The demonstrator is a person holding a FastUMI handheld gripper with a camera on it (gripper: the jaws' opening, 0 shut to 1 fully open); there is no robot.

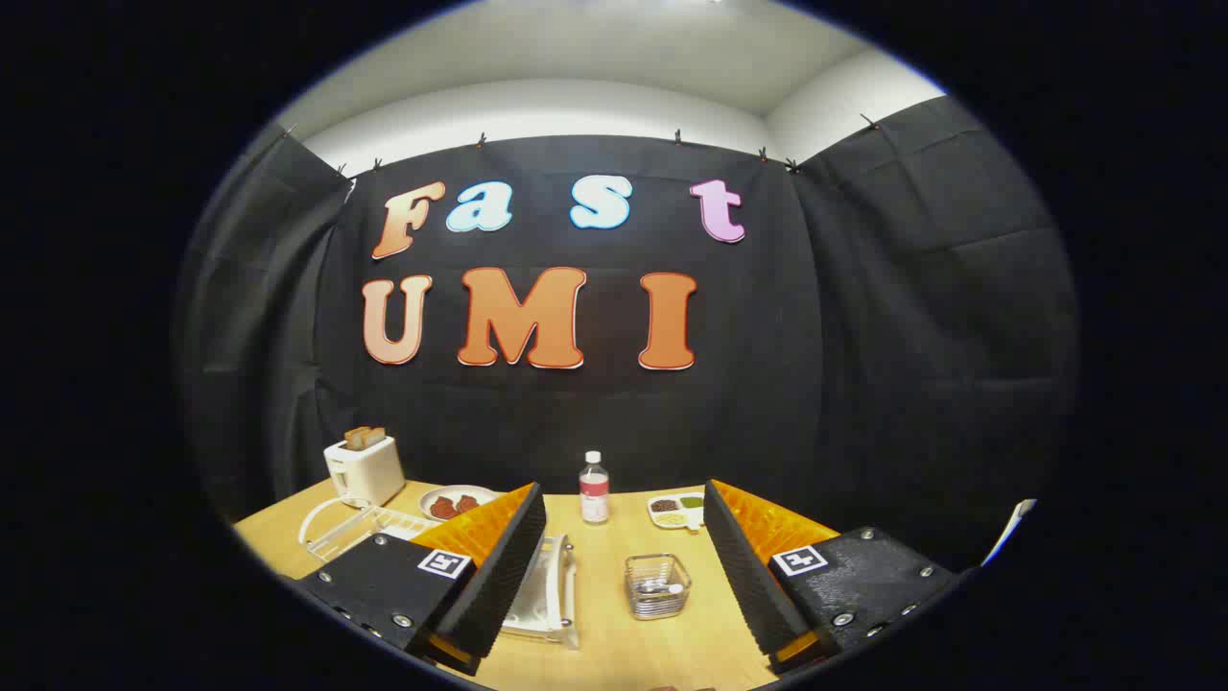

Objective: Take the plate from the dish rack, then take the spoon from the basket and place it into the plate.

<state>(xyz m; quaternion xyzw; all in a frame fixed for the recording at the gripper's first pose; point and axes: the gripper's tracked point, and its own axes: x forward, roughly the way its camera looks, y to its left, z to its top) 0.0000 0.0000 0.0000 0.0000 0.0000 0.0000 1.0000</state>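
Note:
My gripper [622, 491] is open, held above a wooden table [614, 643], with nothing between its fingers. Below and between the fingers stands a small clear wire basket [657, 585] holding what looks like a spoon [664, 584]. Just left of the basket, beside the left finger [499, 566], sits a white dish rack [552, 590] with a pale plate standing in it. The left finger hides part of the rack, and the plate is hard to make out.
A clear bottle [594, 488] with a white cap stands beyond the fingers. A white toaster [363, 470], a white wire rack [360, 526] and a plate of red food [456, 502] are at the far left. A white divided dish [676, 511] lies near the right finger.

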